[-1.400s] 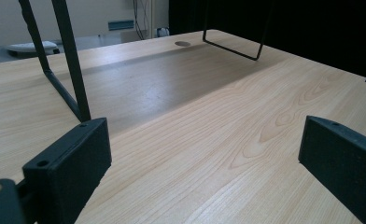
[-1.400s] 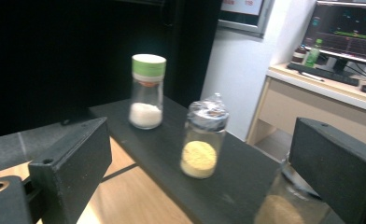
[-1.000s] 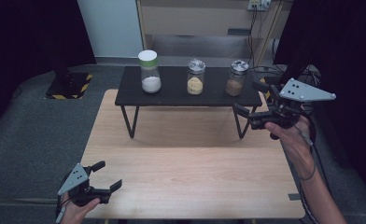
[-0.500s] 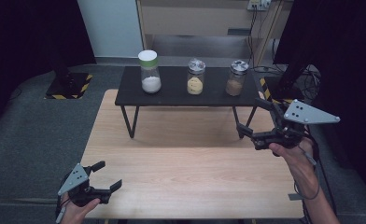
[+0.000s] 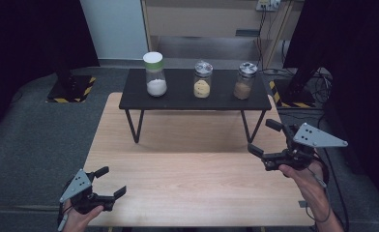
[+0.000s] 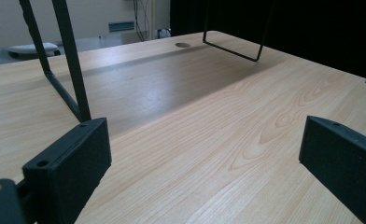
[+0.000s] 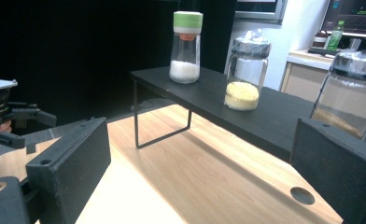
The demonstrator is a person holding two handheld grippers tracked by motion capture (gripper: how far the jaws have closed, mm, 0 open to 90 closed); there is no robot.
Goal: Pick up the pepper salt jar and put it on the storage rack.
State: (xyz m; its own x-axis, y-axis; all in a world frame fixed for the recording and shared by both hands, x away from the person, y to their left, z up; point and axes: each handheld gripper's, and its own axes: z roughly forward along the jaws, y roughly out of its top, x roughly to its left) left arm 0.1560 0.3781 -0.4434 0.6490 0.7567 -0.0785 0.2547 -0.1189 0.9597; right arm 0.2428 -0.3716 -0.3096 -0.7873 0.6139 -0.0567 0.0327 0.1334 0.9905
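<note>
**Two grippers wide open, nothing held**

Two grippers, both w/ jaws spread wide and nothing between them. Right gripper [image 5: 265, 142] hovers over the right part of the wooden table [image 5: 187, 179], just in front of the black shelf's [image 5: 192, 99] right leg; its grey plate sits on top, tilted, jaws pointing left and toward the shelf. Right hand [image 5: 306, 176] grips it from below, forearm coming up from the bottom right corner, wrist roughly straight. Left gripper [image 5: 111, 181] sits low at the table's front left corner, jaws pointing right across the wood; left hand [image 5: 79, 215] wraps the handle, only partly in frame at the bottom edge. The two grippers are well apart.

Right gripper view: nearest thing is the brown-filled jar [image 7: 351, 93] at the shelf's right end, close behind the right jaw, not touching as far as I can tell. Middle: jar w/ yellow grains [image 7: 245, 74]. Far left end: taller jar w/ white contents and green-white lid [image 7: 186, 46]. All three stand upright on the shelf, spaced apart. Left gripper view: bare wood, shelf legs beyond.
</note>
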